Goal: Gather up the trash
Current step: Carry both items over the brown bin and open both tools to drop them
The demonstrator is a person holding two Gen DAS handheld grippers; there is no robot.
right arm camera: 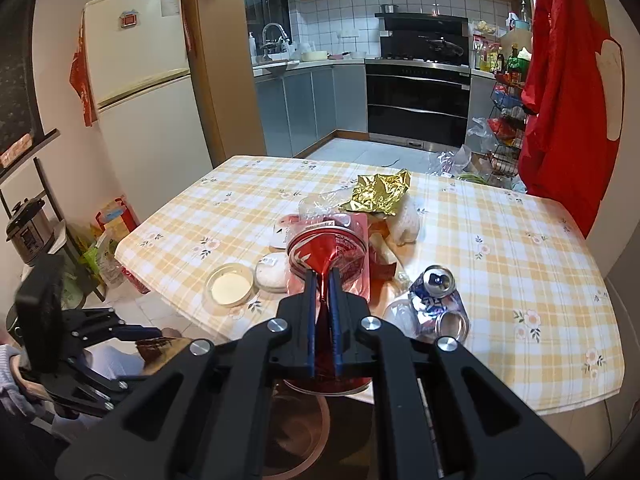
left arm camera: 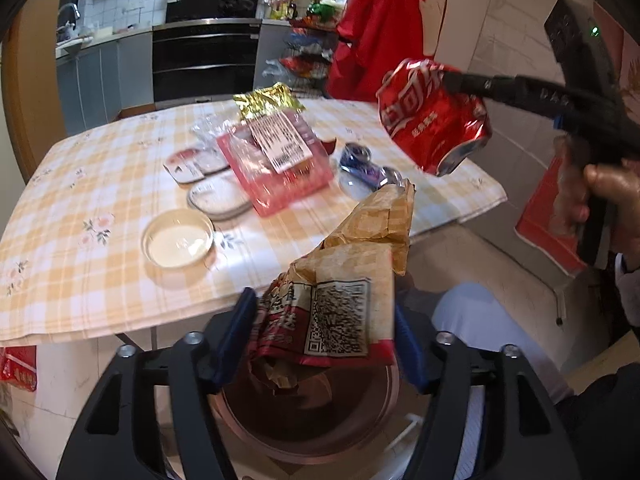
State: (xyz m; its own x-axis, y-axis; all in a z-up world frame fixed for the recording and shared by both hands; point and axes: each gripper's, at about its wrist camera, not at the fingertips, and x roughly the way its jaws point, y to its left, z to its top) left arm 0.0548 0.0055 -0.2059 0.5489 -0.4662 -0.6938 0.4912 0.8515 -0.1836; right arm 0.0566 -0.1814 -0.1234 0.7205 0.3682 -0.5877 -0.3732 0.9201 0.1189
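A: Where's your left hand-held gripper (left arm camera: 326, 344)?

B: Above the round bin (left arm camera: 308, 428), jaws spread; the paper snack bag (left arm camera: 344, 292) sits between them, whether touching I can't tell.

A: And your right hand-held gripper (right arm camera: 323, 280)?

B: Clamped tight on the crushed red can (right arm camera: 328, 250), held over the worktop's (right arm camera: 520, 280) near edge.

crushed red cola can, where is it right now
The crushed red cola can is off the table, pinched in the right gripper, held in the air above the checked tablecloth's near corner and the blue can.
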